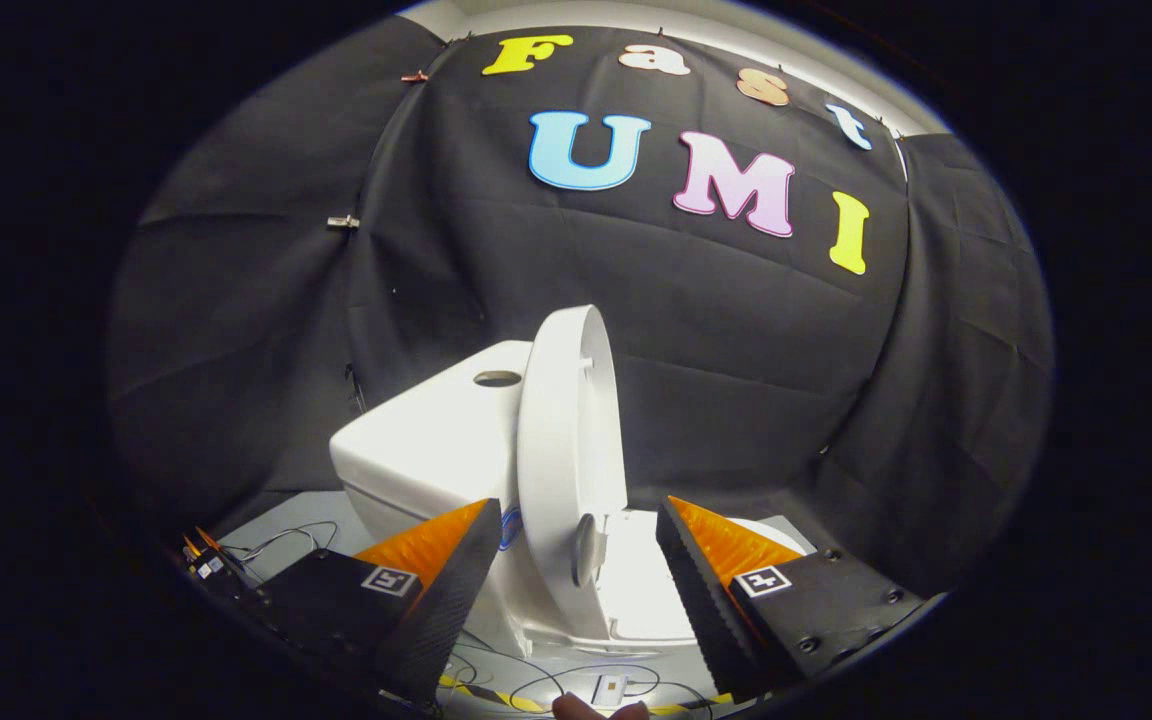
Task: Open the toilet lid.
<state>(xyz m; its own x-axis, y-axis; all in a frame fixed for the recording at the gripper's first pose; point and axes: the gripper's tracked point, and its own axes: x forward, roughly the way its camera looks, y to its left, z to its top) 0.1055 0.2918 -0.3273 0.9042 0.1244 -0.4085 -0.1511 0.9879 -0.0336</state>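
Observation:
A white toilet stands ahead of me, seen from its side. Its tank (pixel 431 440) with a round button on top is beyond my left finger. The white toilet lid (pixel 568 450) stands raised, nearly upright, leaning toward the tank, with its lower edge between my fingers. The seat and bowl rim (pixel 641 590) lie flat below it. My gripper (pixel 576 590) is open; the fingers (pixel 451 590) flank the lid's lower part with a gap on each side and touch nothing.
Thin cables (pixel 286 540) run over the pale floor left of the toilet and under the fingers. A yellow-black striped tape (pixel 496 697) crosses the floor near me. A small box (pixel 608 688) lies there. A fingertip (pixel 586 708) of a person shows beneath.

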